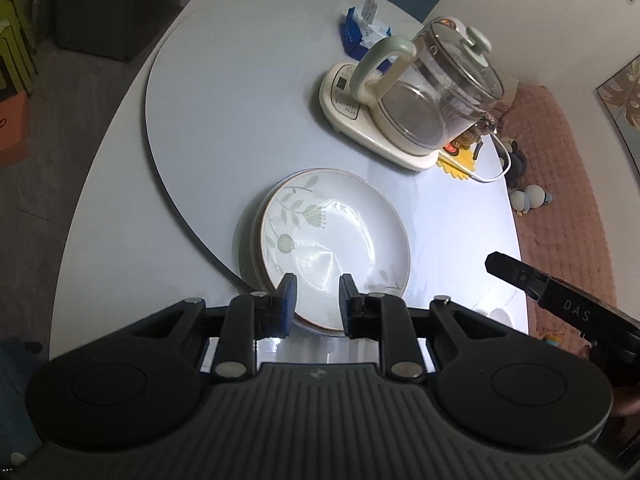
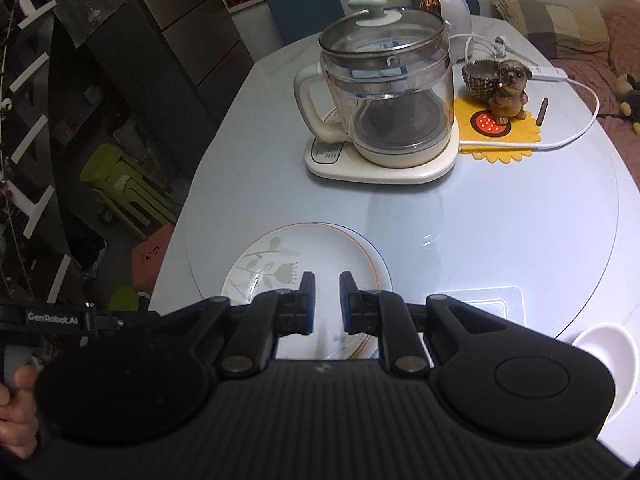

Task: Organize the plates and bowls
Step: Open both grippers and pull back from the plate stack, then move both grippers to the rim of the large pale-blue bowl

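A stack of white plates with a leaf pattern [image 1: 336,240] lies on the pale table near its front edge; it also shows in the right wrist view [image 2: 308,264]. My left gripper [image 1: 317,286] hovers over the stack's near rim, open with a narrow gap and empty. My right gripper [image 2: 324,284] hovers above the same stack, open with a narrow gap and empty; its body shows at the right of the left wrist view [image 1: 560,300]. A white bowl [image 2: 608,364] sits at the front right, partly hidden by my right gripper.
A glass kettle on a cream base [image 2: 384,116] stands behind the plates. A dog figurine [image 2: 508,88] on a yellow mat [image 2: 500,136] and a white cable [image 2: 576,136] lie to its right. A blue box [image 1: 360,32] sits farther back. Chairs stand beyond the table.
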`<state>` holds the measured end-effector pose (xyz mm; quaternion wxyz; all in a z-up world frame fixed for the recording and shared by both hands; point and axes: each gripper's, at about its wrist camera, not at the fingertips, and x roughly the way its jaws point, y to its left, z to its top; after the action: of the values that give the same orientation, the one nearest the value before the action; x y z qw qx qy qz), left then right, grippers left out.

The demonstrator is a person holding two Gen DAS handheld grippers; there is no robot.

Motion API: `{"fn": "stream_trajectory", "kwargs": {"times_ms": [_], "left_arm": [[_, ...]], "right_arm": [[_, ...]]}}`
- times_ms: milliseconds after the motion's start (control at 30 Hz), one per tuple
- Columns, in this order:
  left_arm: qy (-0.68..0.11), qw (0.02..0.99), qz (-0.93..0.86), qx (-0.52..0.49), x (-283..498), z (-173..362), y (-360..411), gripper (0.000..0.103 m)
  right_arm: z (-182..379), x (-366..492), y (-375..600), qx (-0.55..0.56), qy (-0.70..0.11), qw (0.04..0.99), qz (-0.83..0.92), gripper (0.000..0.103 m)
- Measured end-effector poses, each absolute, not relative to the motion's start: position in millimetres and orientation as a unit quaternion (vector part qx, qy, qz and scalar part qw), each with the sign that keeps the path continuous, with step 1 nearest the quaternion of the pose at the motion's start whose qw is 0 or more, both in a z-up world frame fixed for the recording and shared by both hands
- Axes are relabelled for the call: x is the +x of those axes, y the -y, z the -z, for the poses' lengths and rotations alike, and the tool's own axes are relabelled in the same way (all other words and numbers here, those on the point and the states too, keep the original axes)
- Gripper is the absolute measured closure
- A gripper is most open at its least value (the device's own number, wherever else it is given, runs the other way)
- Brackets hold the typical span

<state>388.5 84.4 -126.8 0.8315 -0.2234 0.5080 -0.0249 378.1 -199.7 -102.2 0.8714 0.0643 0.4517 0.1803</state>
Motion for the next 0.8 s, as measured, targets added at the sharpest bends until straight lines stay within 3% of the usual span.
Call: {"fn": "stream_trajectory", "kwargs": {"times_ms": [400,800], "left_arm": [[-0.442,0.874,0.034,-0.199,288.2,81.8,-37.7,0.078],[-0.432,0.885,0.04,-0.172,183.3,71.0,-0.8,0.078]], "right_arm": [[49.3,282.7,228.0,0.084,-0.389,0.896,-0.197,0.087],[42.2,188.9,247.1,0.084,-0.367,0.904,-0.204,0.087]]}}
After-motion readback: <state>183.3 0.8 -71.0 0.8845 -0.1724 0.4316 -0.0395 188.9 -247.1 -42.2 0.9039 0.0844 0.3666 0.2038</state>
